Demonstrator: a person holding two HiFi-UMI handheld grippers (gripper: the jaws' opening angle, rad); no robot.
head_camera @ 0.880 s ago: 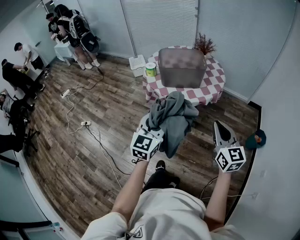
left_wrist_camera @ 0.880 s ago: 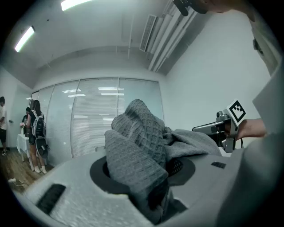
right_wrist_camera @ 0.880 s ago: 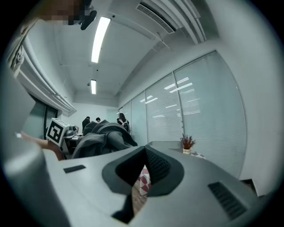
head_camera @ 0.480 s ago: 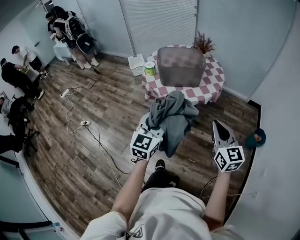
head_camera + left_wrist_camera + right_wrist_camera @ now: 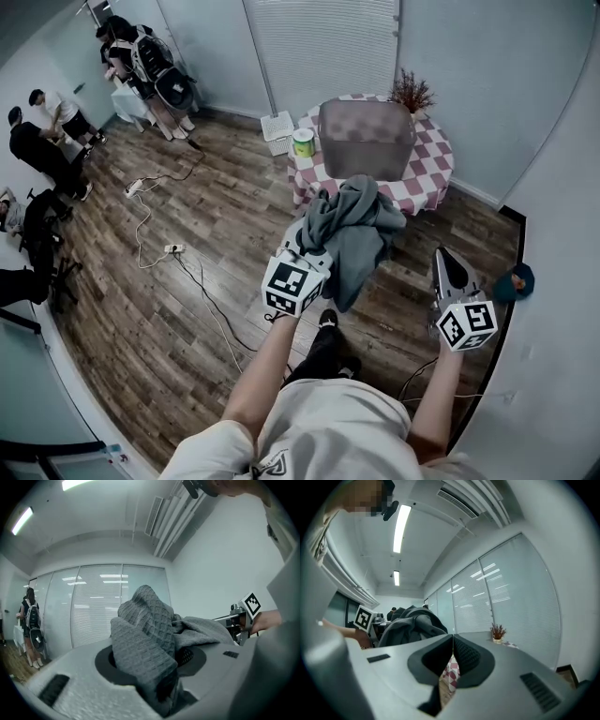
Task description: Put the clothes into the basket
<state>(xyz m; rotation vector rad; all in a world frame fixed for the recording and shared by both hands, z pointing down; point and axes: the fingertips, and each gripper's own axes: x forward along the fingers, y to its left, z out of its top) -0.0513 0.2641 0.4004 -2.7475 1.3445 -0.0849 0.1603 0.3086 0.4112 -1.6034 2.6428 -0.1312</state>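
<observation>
A grey knitted garment hangs bunched from my left gripper, whose jaws are shut on its fabric. It dangles over the wood floor just in front of a round table with a checked cloth. On that table stands the grey basket. My right gripper is level at the right, its jaws shut together with nothing between them. The same garment shows at the left of the right gripper view.
A green-and-white tin and a dried plant stand on the table beside the basket. Cables and a power strip lie on the floor at the left. Several people are at the far left. A wall runs close on the right.
Both grippers and the garment have moved a little toward the table and basket. The right gripper stays shut.
</observation>
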